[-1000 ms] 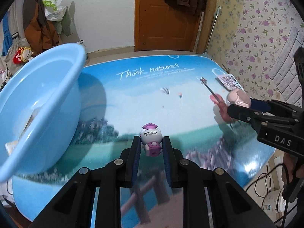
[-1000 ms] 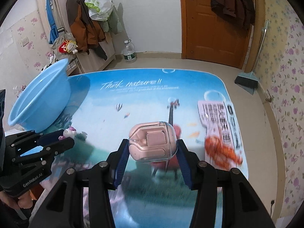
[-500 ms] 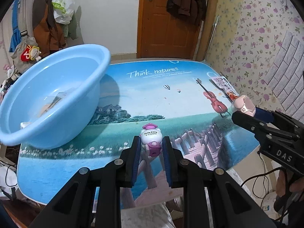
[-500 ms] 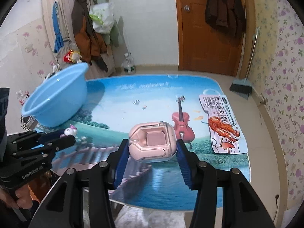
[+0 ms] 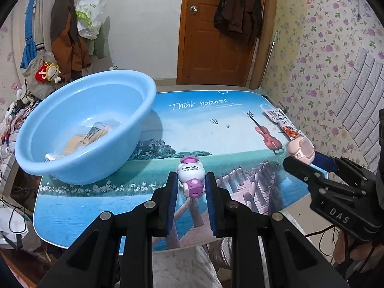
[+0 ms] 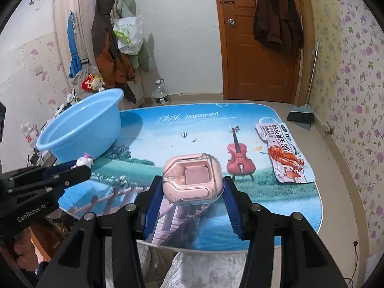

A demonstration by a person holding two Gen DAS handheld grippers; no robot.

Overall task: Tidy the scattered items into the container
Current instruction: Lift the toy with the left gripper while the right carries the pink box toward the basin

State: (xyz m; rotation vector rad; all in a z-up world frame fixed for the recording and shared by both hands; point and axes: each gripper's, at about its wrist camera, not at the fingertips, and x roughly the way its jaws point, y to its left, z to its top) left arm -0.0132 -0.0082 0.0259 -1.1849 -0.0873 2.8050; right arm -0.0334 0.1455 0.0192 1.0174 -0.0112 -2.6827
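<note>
Left hand-held gripper (image 5: 191,187) clamped on a small white-and-purple Hello Kitty toy (image 5: 190,176), blue pads pressing both its sides, toy held clear above the near edge of the desk (image 5: 100,206). Right hand-held gripper (image 6: 193,190) clamped on a pink earbud case (image 6: 192,180) with a clear cover, also held off the desk surface near its front edge. Each tool shows in the other's view: the right one at the right of the left wrist view with the pink case at its tip, the left one at the left of the right wrist view with the toy at its tip. Light blue basin (image 5: 84,129) stands on the far left corner of the desk, well apart from both held items; inside it lies a flat packet (image 5: 92,135), details unclear. A snack packet (image 6: 280,151) printed with a red crayfish lies flat along the right side of the desk. Desk top carries a printed landscape with a violin and the words "Think nature". Far wall: wooden door (image 6: 254,48), coats hanging.
</note>
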